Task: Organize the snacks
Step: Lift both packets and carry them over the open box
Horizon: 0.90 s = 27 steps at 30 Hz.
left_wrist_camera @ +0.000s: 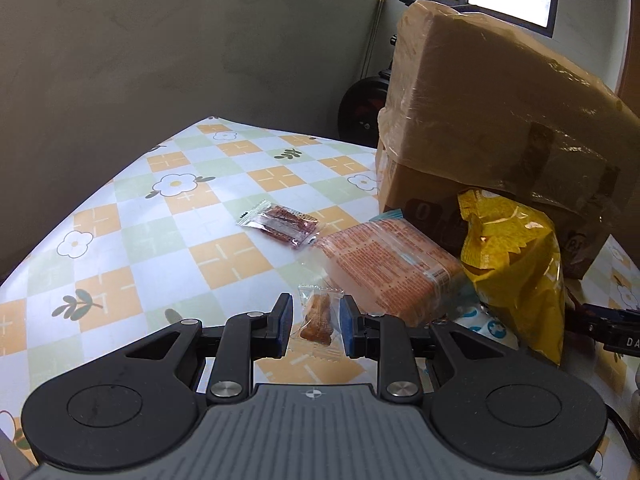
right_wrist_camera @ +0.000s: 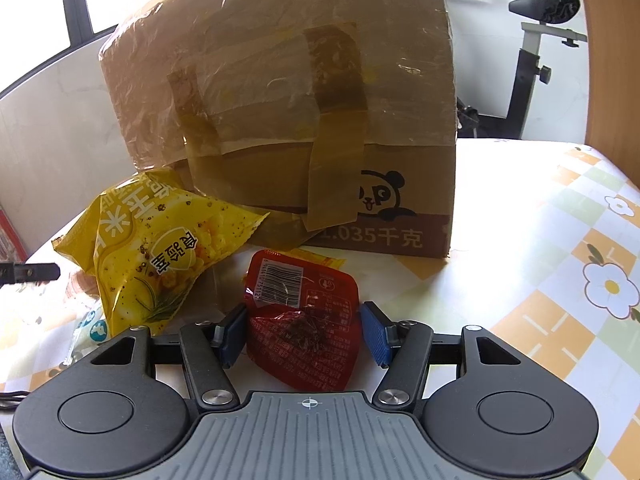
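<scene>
A tall brown cardboard box wrapped in clear film and tape stands on the flower-and-check tablecloth, with a crinkled yellow snack bag leaning at its foot beside a flat orange printed packet and a small clear packet of red strips lying apart on the cloth. The left gripper, tilted downward, is clamped at its narrowest on a small clear-wrapped brown snack. The right gripper, also angled down before the box, holds a red foil sachet between its blue pads.

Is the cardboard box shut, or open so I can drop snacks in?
Shut, as far as these views show. The cardboard box has flaps folded down, wrapped in clear film and held by tape strips. Its far side is hidden.
</scene>
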### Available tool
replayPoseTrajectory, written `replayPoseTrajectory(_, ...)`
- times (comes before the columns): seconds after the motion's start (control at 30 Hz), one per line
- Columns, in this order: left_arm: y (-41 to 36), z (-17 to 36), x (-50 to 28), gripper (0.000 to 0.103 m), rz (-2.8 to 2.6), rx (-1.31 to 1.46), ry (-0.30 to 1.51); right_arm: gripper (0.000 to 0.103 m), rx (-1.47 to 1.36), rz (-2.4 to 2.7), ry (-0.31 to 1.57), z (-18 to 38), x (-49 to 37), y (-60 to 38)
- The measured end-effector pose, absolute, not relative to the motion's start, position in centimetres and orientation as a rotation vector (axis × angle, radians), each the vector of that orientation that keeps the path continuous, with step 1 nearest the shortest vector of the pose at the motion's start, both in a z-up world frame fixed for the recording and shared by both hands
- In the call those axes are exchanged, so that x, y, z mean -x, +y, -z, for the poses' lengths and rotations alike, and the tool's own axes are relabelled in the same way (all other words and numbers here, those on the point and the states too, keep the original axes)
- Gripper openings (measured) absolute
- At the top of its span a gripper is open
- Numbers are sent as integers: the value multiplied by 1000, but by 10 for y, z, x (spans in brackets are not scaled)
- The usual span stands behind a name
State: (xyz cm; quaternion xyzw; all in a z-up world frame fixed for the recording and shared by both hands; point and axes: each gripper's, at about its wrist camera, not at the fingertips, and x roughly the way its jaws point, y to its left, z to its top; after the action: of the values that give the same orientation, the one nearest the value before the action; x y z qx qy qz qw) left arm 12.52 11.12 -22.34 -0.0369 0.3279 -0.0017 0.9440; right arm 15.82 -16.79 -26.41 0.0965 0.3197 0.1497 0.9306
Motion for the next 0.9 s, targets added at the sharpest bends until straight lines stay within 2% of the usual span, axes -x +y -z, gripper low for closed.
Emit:
replayPoseTrajectory(0.23, 102, 220, -120, 27, 26, 84, 670, 55, -220, -301, 640, 263, -155, -171)
replayPoseTrajectory(0.5, 91, 186, -127, 27, 94, 79, 587, 55, -231, -261, 578, 244, -135, -187)
replayPoseTrajectory(0.63, 79, 161, -129, 27, 151, 82, 539, 55, -249, -272, 505, 210, -122, -205)
replayPoseTrajectory(0.9, 39, 90, -144, 27, 260, 31, 370, 55, -180, -365, 289, 103, -132, -222)
